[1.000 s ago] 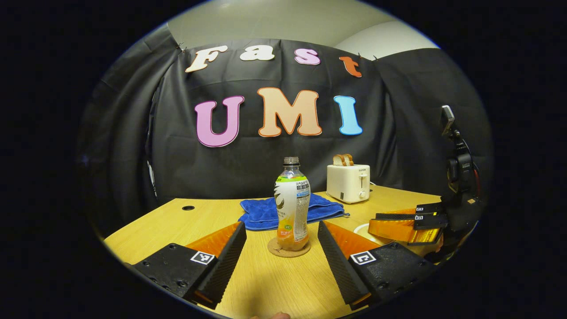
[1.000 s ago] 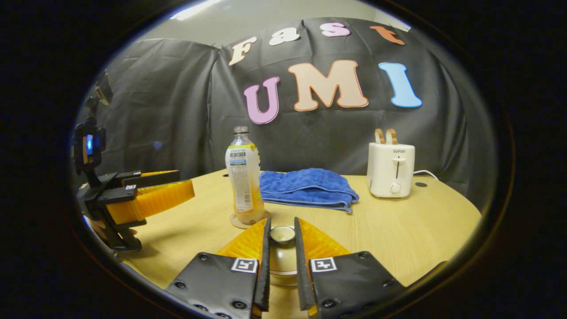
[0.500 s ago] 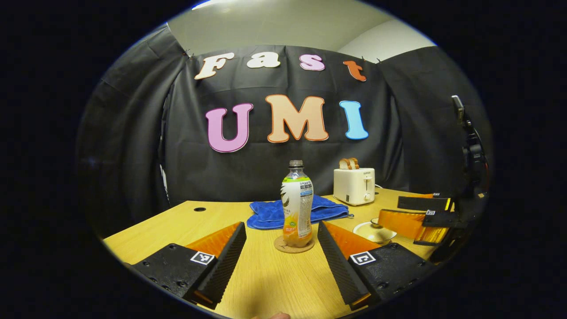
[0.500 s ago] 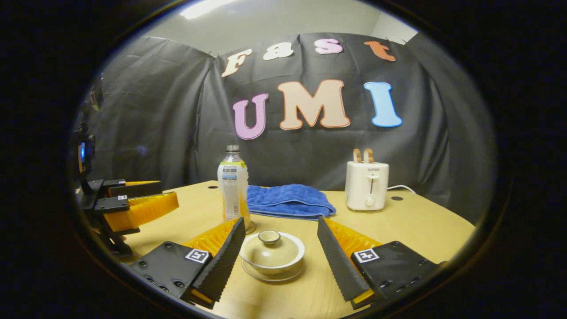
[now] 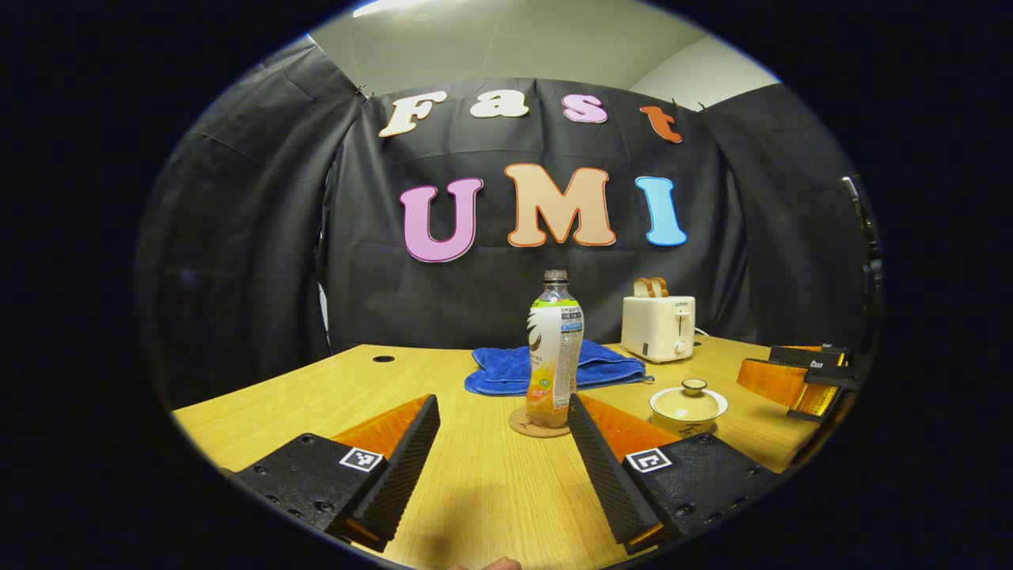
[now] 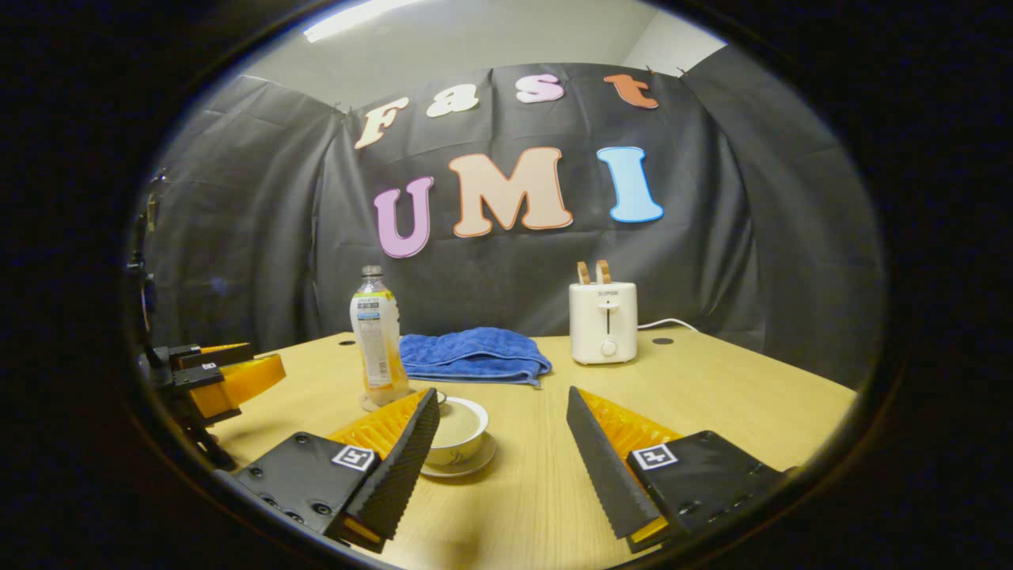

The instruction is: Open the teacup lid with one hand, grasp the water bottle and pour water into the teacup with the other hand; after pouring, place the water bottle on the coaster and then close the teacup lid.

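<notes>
1. Hanging spread wide over the desk (image 5: 475,507), the left tongs (image 5: 503,405) and right tongs (image 6: 502,396) grip nothing.
2. The lidded teacup (image 5: 687,404) sits just right of the bottle (image 5: 555,348) on its coaster (image 5: 538,423).
3. Swinging back in carelessly could probably topple that tall bottle.

Recording booth — black cloth wall (image 5: 237,261)

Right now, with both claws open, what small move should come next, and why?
Probably just draw the right claw and left claw back to rest. The water bottle stands upright on the coaster, the lid sits on the teacup, and both claws are open, holding nothing, so the task looks finished.
</notes>
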Motion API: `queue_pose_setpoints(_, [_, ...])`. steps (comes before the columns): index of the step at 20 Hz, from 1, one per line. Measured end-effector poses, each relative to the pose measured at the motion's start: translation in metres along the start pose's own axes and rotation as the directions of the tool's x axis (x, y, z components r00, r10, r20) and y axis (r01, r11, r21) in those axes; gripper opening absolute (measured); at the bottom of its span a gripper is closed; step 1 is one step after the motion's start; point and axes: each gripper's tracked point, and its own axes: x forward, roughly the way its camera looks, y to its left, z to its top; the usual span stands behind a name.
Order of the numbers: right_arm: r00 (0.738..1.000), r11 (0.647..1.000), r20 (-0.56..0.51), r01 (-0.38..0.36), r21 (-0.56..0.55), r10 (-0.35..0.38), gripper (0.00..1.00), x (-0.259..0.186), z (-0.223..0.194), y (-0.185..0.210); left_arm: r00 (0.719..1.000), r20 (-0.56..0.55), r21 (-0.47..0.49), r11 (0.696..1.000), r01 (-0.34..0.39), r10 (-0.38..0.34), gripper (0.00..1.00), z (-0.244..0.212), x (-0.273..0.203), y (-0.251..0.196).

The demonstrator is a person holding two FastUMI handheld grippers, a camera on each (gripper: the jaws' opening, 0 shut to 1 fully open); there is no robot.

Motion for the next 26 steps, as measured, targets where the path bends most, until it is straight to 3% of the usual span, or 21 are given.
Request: queue_pose_setpoints(26, [1.000, 1.000, 0.019, 0.001, -0.024, -0.001, 1.00, -0.0039, 0.0022, 0.0041, 1.000, -0.018, 0.009, 1.000, -0.023, 0.023, 0.95, -0.0055, 0.0016, 0.0046])
